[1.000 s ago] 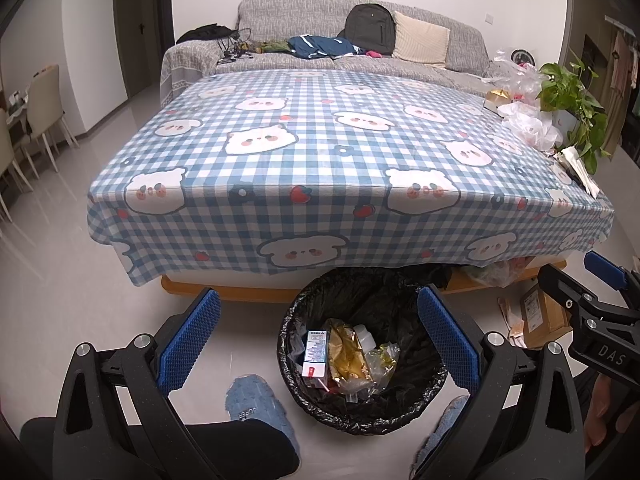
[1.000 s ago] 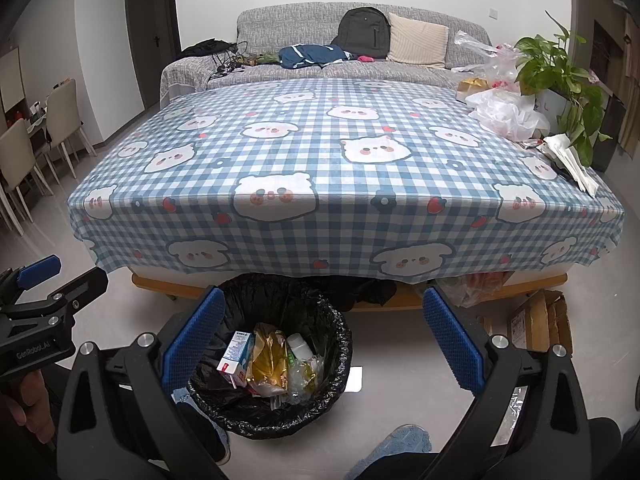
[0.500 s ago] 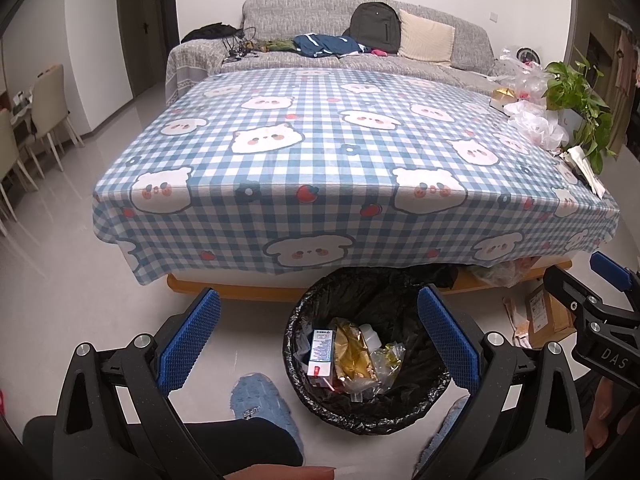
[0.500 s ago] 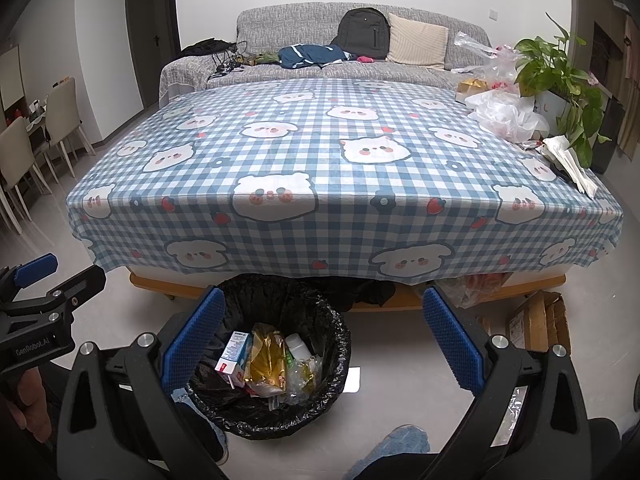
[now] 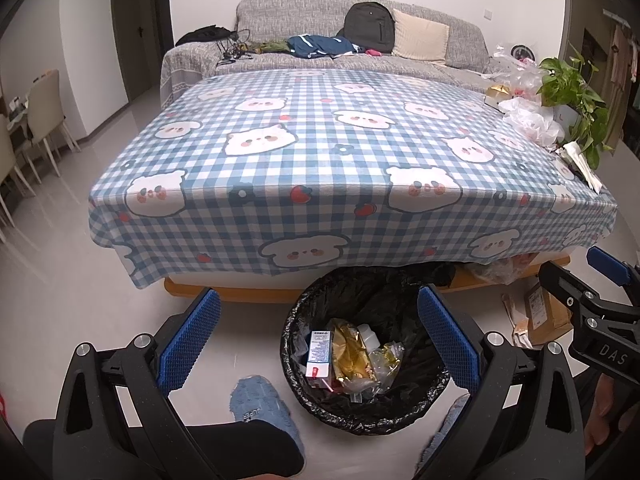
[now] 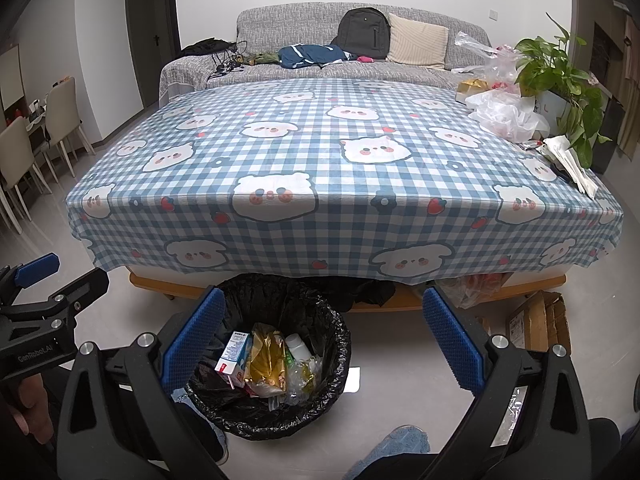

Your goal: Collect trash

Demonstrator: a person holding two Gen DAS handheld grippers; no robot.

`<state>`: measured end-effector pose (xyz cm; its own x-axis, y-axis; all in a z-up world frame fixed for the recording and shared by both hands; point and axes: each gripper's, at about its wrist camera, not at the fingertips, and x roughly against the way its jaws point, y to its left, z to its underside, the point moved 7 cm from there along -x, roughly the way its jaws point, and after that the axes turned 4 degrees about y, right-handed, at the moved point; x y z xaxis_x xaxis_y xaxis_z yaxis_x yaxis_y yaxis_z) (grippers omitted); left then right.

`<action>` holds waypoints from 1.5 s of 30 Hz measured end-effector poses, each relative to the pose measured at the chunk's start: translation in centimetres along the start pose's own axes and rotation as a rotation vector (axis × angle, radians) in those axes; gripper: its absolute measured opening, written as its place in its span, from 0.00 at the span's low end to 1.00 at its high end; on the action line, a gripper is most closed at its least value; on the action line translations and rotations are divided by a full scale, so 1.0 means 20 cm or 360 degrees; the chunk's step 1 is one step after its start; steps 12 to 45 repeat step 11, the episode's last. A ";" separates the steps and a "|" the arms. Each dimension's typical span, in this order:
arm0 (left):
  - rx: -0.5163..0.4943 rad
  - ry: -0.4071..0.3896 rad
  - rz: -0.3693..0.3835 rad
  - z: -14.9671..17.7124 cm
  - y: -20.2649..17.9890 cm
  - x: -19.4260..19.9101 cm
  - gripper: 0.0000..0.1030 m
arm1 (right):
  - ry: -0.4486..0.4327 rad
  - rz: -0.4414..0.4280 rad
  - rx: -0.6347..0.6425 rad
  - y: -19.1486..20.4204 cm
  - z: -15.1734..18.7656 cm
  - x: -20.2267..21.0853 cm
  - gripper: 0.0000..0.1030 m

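1. The left gripper (image 5: 316, 336) has its fingers (image 5: 188, 340) spread wide and they hold nothing. The right gripper (image 6: 320, 340) is the same, wide and empty.
2. The trash bin (image 5: 400, 416) stands on the floor, just in front of the counter (image 6: 344, 168). In the left view it is between the two fingers, closer to the right one. In the right view it is beside the left finger.
3. I think the bin stands at the counter edge so that trash needs only a short way to fall in.
4. The black bag is folded over the rim, which keeps the mouth open. Inside lie a small carton (image 6: 234, 356), a gold wrapper (image 6: 266, 364) and a white bottle (image 6: 298, 346).
5. Beyond the fingers, the near part of the counter is bare. At its far right side are white plastic bags (image 6: 504, 114) and papers (image 6: 570, 162); probably this is the remaining trash, but it is hard to be sure from here.
6. Both grippers hang low near the bin, likely between two trips.
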<state>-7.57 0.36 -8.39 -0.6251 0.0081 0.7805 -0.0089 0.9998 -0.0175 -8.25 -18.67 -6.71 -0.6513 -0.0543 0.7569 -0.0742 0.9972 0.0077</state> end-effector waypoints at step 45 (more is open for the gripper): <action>0.0030 0.0020 0.0016 0.00 0.00 -0.01 0.93 | 0.0000 0.0001 0.0000 0.00 0.00 0.00 0.92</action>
